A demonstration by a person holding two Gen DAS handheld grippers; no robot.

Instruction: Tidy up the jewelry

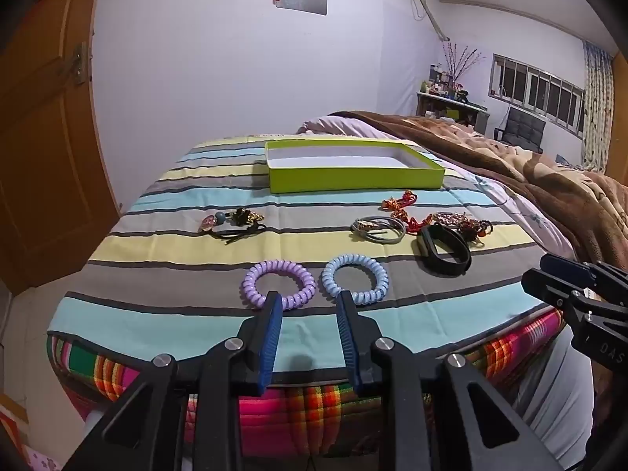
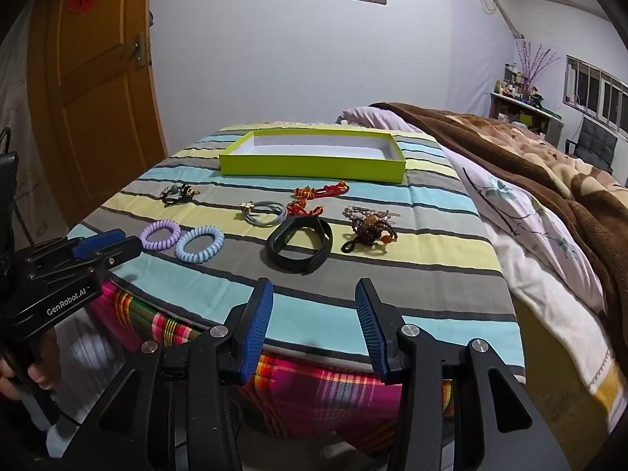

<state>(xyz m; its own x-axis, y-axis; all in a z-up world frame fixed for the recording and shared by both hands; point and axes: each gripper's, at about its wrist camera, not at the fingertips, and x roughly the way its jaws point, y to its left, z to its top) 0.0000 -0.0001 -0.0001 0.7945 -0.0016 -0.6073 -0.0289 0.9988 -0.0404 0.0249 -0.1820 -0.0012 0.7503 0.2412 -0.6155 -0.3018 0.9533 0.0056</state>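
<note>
An empty lime-green box (image 1: 355, 182) (image 2: 314, 167) sits at the far end of a striped cloth. Nearer lie a purple coil band (image 1: 278, 283) (image 2: 160, 236), a blue coil band (image 1: 354, 279) (image 2: 199, 244), a black wristband (image 1: 443, 251) (image 2: 300, 244), grey hair ties (image 1: 378, 228) (image 2: 265, 212), red knotted cords (image 1: 404, 206) (image 2: 320, 192), a beaded piece (image 2: 369, 227) and dark hair clips (image 1: 235, 221) (image 2: 178, 192). My left gripper (image 1: 310, 302) is open and empty, just short of the coil bands. My right gripper (image 2: 314, 294) is open and empty, short of the wristband.
The striped cloth (image 2: 451, 243) covers a raised pad with a plaid side at the front edge (image 2: 314, 392). A brown blanket (image 2: 549, 165) and bedding lie to the right. A wooden door (image 2: 94, 90) stands at the left. Each gripper shows in the other's view (image 1: 581, 298) (image 2: 70, 263).
</note>
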